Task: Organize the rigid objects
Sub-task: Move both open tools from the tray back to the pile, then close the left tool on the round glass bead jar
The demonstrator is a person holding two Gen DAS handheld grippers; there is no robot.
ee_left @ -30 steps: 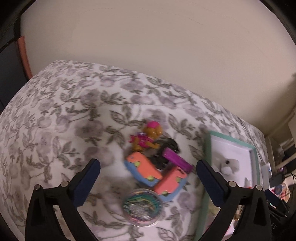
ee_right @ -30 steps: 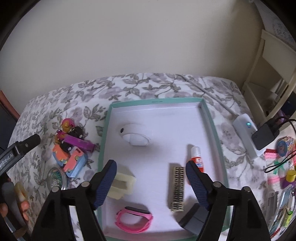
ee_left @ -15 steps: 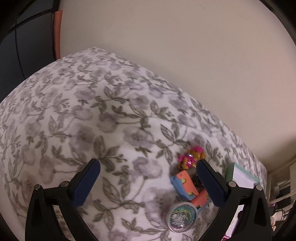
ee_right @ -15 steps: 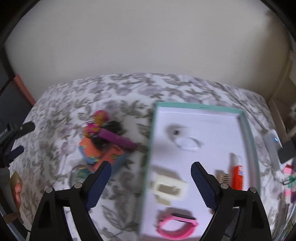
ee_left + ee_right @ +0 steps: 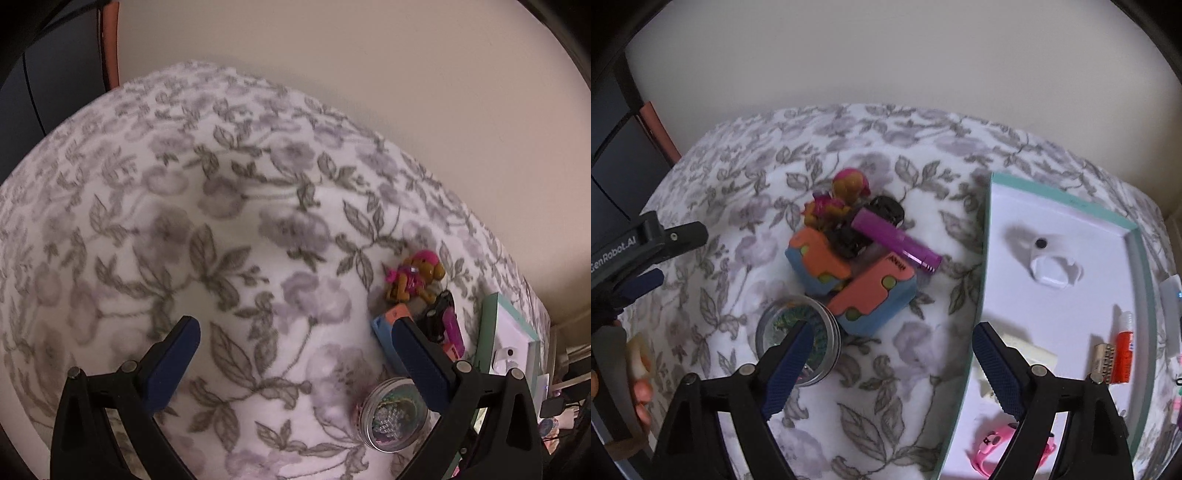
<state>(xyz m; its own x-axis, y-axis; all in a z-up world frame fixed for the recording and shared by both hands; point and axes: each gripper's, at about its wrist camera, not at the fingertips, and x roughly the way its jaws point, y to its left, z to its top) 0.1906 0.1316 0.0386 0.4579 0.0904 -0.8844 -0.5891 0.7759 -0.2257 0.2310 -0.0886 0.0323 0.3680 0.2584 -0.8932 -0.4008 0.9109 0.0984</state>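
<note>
Right wrist view: the right gripper (image 5: 890,347) hangs with its blue-padded jaws spread wide and nothing between them, above a bed covered in a white blanket with a grey floral print (image 5: 746,177). A heap of small rigid toys lies near the middle of the blanket, just left of the shallow white tray with a mint-green rim (image 5: 982,266): two orange-and-blue blocks with green dots (image 5: 871,291), a purple cylindrical tube (image 5: 895,240) resting across them, a black object (image 5: 886,208) behind it, and a brown toy dog in a pink helmet (image 5: 846,192) at the heap's far side. A round clear tin of glittery beads (image 5: 798,339) sits at the heap's near side, partly behind the left fingertip. Inside the tray lie a white curved plastic piece (image 5: 1054,269) toward the far edge, a red-and-white glue tube (image 5: 1124,347) near the right edge, a small tan ridged bar (image 5: 1104,356) touching it, a cream rectangular block (image 5: 1027,354) near the left edge, and a pink wristband (image 5: 993,446) at the near edge.

Left wrist view: the left gripper (image 5: 295,354) is likewise released, jaws wide over bare blanket, with the toy heap behind its right finger. At the right wrist view's left edge, a hand (image 5: 639,384) holds the left gripper's handle.
</note>
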